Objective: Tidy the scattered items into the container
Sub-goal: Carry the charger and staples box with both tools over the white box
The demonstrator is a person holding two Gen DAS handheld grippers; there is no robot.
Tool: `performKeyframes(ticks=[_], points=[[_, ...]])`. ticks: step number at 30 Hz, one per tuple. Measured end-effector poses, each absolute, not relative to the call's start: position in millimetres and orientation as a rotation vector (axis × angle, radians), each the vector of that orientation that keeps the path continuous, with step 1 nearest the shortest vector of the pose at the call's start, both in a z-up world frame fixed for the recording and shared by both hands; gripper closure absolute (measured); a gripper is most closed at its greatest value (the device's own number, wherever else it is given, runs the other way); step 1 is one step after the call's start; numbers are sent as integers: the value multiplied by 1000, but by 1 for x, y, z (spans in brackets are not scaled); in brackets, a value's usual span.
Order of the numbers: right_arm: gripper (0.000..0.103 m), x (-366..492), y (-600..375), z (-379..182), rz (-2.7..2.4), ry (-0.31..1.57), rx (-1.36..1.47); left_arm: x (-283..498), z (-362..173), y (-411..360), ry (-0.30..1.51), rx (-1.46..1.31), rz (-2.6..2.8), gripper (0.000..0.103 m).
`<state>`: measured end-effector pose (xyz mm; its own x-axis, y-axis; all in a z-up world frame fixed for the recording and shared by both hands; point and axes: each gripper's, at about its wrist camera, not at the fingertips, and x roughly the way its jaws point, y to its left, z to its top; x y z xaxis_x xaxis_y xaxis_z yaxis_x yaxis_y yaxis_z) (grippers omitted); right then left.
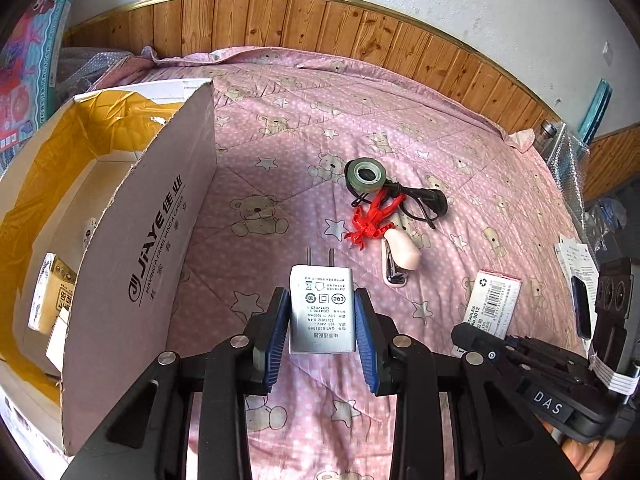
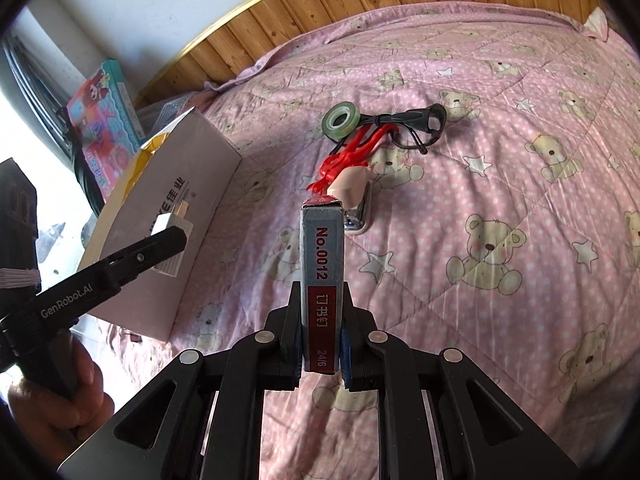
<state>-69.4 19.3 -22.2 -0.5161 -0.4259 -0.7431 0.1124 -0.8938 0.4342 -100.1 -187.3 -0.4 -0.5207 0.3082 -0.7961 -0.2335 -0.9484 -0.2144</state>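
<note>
A pink teddy-bear quilt (image 1: 304,128) covers the bed beneath wood panelling (image 1: 280,20). The left gripper (image 1: 322,320) clamps a white charger (image 1: 322,312) beside the cardboard box (image 1: 152,248); the right gripper (image 2: 322,344) pinches a staple box (image 2: 322,280) above the quilt.

You had 2 grippers in view: left gripper (image 1: 322,320) with 1 white charger (image 1: 322,312) between its pads, right gripper (image 2: 322,344) with 1 staple box (image 2: 322,276). There was 1 cardboard box (image 1: 136,264), approx. 2 small packs inside it, not clear. On the 1 pink quilt (image 1: 400,120) you had 4 loose items: 1 tape roll (image 1: 366,176), 1 pair of black glasses (image 1: 420,198), 1 red plastic toy (image 1: 372,220), 1 pink stapler (image 1: 402,258). Also 1 colourful toy box (image 2: 106,120) was by the wall.
</note>
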Motion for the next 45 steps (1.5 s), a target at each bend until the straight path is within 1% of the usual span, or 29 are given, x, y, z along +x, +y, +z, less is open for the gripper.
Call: performKeyframes(ticks=[7, 14, 19, 36, 45], points=[[88, -48, 1, -17, -2436, -436, 1326, -80, 14, -191, -129, -1282, 2502, 69], [88, -31, -16, -13, -2421, -417, 1310, -66, 17, -190, -105, -1274, 2488, 69], [88, -26, -28, -7, -2405, -380, 1296, -59, 21, -195, -122, -1263, 2491, 69], [88, -33, -65, 4, -2358, -324, 1281, -55, 44, -234, -202, -1201, 2541, 69], [88, -47, -90, 26, -2344, -282, 1233, -69, 53, -257, -227, -1196, 2578, 69]])
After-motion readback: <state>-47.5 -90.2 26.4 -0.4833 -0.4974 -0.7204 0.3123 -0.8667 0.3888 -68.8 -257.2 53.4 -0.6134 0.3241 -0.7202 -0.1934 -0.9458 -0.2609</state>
